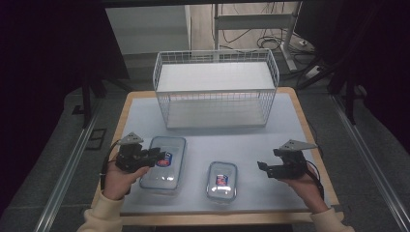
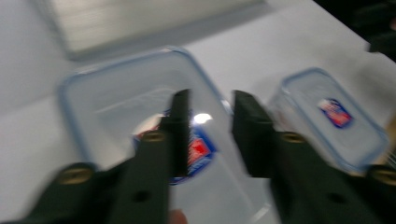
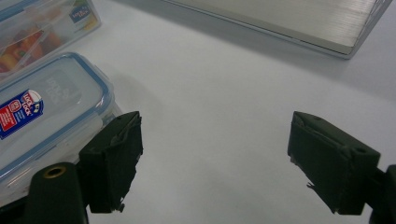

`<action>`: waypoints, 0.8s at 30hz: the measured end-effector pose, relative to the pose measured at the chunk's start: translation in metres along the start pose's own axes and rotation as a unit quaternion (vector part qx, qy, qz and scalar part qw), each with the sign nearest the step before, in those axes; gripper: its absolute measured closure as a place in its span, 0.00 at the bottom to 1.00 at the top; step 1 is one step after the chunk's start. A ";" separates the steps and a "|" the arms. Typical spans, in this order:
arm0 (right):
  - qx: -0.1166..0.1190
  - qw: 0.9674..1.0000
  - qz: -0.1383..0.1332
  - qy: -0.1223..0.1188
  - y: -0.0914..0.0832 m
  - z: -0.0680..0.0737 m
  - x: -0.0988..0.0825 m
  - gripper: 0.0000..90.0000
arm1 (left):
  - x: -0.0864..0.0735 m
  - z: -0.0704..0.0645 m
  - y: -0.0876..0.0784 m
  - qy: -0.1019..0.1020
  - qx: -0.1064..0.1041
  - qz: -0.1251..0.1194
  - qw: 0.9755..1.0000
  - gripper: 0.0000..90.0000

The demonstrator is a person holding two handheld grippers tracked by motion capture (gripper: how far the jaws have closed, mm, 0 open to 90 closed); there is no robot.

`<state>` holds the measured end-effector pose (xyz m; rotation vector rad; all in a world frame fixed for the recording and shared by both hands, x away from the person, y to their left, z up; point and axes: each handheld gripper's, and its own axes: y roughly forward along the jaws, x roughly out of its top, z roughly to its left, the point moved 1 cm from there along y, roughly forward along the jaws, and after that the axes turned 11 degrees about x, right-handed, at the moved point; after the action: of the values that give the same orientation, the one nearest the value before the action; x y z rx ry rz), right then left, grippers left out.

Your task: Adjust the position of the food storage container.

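My left gripper, jaws narrowly apart and empty, hovers over the large clear blue-rimmed lidded box; my right gripper gapes wide over bare table.

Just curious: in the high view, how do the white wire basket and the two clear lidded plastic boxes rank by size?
1. White wire basket, by far.
2. Larger clear plastic box with blue-edged lid.
3. Smaller clear plastic box, clearly smallest.

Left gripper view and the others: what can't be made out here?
- Large clear lidded container: left gripper view is motion-blurred; its label is unreadable behind the left gripper.
- Small clear lidded container: cut off by the right gripper view's left edge.
- Both containers' contents: too small in the high view.
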<state>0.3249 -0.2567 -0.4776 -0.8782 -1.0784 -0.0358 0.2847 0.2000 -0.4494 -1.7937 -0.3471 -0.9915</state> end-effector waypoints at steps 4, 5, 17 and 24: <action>-0.002 1.000 0.003 0.005 0.001 -0.003 -0.002 0.20 | 0.000 -0.023 0.009 0.030 -0.023 0.019 0.999 0.99; -0.002 1.000 0.004 0.009 0.002 -0.004 -0.003 0.20 | 0.000 -0.029 0.010 0.036 -0.027 0.024 0.999 1.00; 0.000 1.000 0.009 0.011 0.004 -0.002 -0.007 0.20 | -0.024 -0.086 0.032 0.095 -0.023 0.094 0.991 1.00; 0.001 1.000 0.015 0.012 0.008 -0.002 -0.009 0.20 | -0.037 -0.093 0.040 0.105 0.002 0.118 0.987 1.00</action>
<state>0.3254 -0.2565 -0.4895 -0.8908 -1.0433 -0.0201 0.2434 0.1091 -0.4892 -1.6631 -0.0051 -0.9975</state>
